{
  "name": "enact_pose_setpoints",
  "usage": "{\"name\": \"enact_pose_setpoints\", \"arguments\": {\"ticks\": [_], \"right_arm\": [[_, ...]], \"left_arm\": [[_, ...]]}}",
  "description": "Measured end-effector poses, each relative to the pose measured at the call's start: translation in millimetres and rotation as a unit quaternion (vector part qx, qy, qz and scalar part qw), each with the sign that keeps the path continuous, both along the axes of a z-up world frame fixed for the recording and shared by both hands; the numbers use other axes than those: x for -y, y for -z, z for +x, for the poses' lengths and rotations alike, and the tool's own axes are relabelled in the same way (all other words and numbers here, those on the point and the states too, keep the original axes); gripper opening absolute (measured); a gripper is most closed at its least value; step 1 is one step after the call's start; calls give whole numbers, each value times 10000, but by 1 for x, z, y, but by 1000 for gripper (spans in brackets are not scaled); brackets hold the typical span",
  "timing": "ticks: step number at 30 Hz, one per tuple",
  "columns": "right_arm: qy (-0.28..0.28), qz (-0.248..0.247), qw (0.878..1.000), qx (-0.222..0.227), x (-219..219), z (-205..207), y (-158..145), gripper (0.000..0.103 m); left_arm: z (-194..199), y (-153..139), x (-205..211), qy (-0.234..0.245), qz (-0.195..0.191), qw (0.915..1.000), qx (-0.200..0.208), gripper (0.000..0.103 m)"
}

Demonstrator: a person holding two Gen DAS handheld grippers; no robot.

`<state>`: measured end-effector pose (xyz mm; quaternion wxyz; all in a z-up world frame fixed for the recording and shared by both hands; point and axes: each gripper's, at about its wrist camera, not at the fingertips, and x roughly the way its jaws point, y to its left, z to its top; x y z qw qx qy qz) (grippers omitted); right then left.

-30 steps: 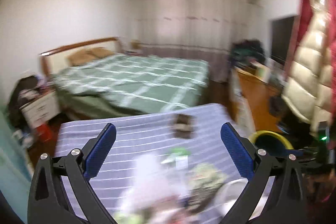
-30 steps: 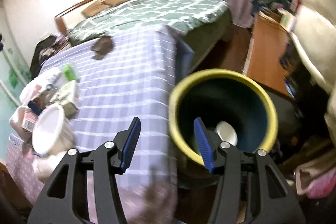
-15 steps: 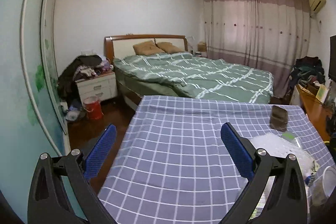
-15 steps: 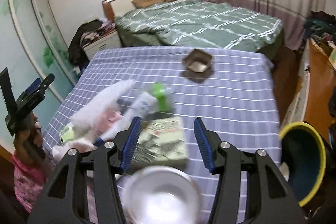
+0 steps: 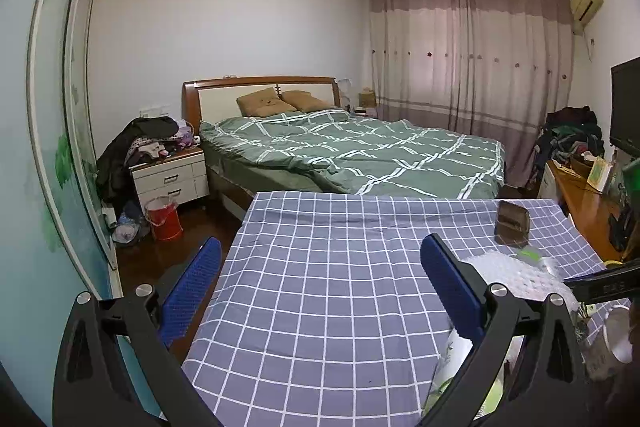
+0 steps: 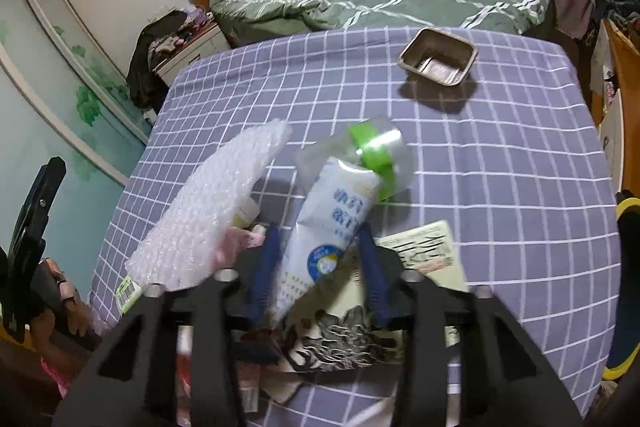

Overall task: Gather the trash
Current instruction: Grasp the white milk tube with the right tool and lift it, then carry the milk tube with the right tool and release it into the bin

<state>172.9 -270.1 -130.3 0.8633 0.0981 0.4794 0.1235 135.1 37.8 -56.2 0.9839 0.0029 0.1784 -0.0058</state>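
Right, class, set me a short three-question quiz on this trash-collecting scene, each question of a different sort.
1. Multiple choice: what sits between the fingers of the right gripper? A bubble wrap; B white pouch; C printed booklet.
2. True or false: the foil tray stands on the bed.
3. Short answer: what does the left gripper hold?

Key
1. B. The jaws have just been closing on the pouch.
2. False. It stands on the checked tablecloth.
3. Nothing. Its jaws are wide open over the cloth.
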Motion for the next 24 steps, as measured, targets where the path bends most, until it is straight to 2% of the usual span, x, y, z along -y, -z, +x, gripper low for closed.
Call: {"name": "enact_pose_setpoints", "arguments": {"ticks": [8,15,19,24], "right_arm": [[230,216,9986,427,20,-15,-21,31],[619,182,9932,970,67,-43,-51,31],[1371,-110,9828,1231,122,-62,-59,31],[2313,-476,9652,1123,195,-75,-47,31]], "left_arm": [[-4,0,8,58,104,9999,12,98],[-9,-1,7,60,103,9999,1,98],[-9,-2,8,78,108,9999,-3,98],[-10,-2,10,118,148,9998,0,98]]}}
